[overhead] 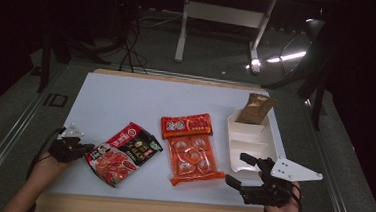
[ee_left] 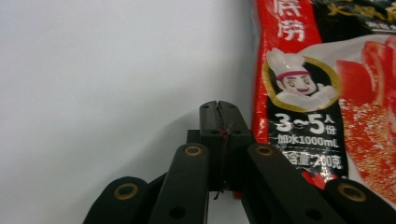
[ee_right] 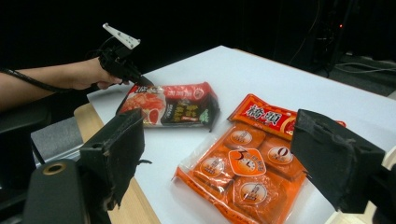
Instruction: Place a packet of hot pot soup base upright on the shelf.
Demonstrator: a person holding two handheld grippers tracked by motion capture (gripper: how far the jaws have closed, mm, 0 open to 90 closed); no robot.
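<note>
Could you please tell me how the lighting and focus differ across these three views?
High view: dim, dark surroundings, with glare streaks on the floor beyond the table. Left gripper view: bright, washed-out table; the shut left claw is soft while the hotpot soup base packet prints sharply. Right gripper view: black background, the open right claw blurred, sheen on the orange snack bag.

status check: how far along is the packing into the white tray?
Done: brown packet stands in the white tray. In hand: nothing; left gripper is shut beside the red-and-black pouch, right gripper open by the orange jelly pack. Left: both lie on the table.
</note>
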